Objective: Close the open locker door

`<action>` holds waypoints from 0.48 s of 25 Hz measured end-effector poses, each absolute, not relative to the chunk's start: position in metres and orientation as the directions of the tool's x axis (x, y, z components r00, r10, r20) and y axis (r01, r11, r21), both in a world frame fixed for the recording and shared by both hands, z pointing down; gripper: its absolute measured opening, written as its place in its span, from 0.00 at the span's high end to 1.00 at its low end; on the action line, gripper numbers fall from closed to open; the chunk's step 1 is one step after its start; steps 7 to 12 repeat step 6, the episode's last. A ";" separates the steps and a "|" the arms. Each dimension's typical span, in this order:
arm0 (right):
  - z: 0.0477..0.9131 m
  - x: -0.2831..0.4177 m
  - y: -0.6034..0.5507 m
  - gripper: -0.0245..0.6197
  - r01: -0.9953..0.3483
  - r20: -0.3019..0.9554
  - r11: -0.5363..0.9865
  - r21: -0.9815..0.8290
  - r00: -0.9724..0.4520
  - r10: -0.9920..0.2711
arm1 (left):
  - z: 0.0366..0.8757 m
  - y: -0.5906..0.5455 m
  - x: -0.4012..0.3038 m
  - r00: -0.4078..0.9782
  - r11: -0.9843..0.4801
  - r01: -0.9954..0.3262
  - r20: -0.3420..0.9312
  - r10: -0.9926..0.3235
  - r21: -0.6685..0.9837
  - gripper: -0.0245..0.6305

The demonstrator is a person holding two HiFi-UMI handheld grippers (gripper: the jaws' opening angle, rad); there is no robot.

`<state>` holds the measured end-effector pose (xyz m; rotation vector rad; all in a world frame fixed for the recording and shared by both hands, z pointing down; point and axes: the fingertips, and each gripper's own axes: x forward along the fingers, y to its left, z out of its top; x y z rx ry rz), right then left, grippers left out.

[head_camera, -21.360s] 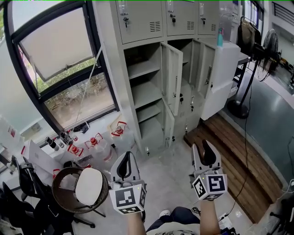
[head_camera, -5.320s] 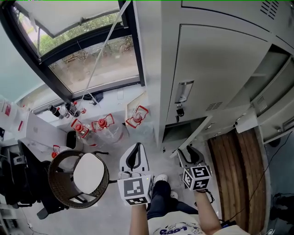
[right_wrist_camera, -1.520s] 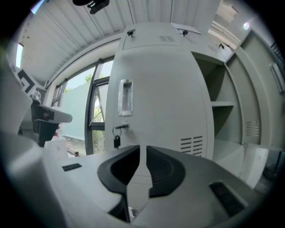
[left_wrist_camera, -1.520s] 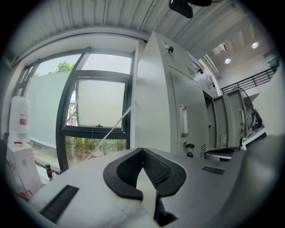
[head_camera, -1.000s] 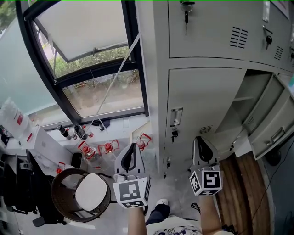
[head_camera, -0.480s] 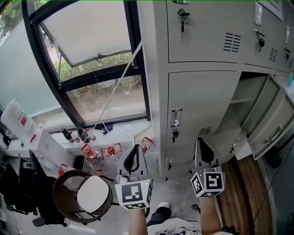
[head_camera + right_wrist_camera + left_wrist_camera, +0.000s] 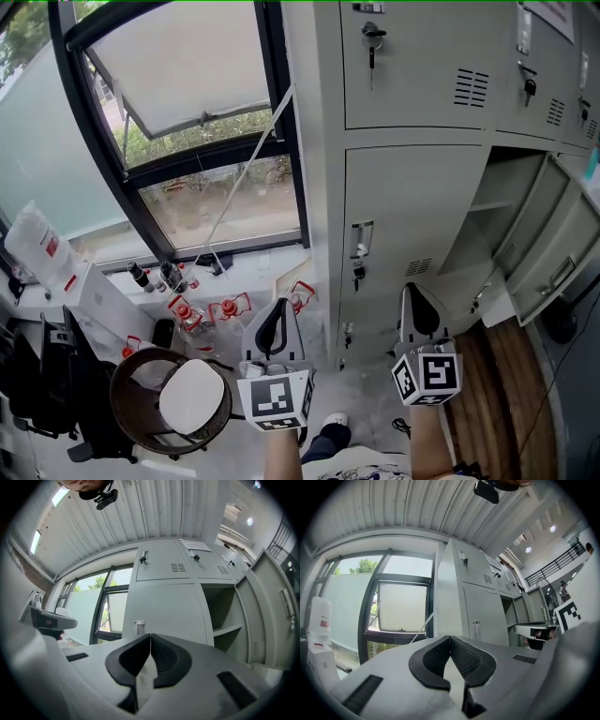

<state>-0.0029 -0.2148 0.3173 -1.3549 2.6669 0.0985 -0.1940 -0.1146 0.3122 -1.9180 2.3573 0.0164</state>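
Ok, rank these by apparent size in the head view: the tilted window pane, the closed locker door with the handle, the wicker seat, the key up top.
1. The closed locker door and the tilted window pane: too alike to rank.
2. The wicker seat.
3. The key, by far the smallest.

the left gripper (image 7: 275, 309) and the right gripper (image 7: 411, 292) look the same: a light grey shell, two black ribbed fingers (image 7: 466, 660), and behind them a white cube (image 7: 274, 400) with black square markers. the person wears a pale shirt (image 7: 361, 467), dark trousers (image 7: 317, 442) and a white shoe (image 7: 334, 422).
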 end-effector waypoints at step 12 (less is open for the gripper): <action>0.320 0.001 -0.212 0.96 -0.808 -0.156 0.589 -0.010 -0.580 -0.799 | 0.314 -0.113 -0.192 -0.199 0.203 -0.978 -0.083 -0.977 -0.053 0.96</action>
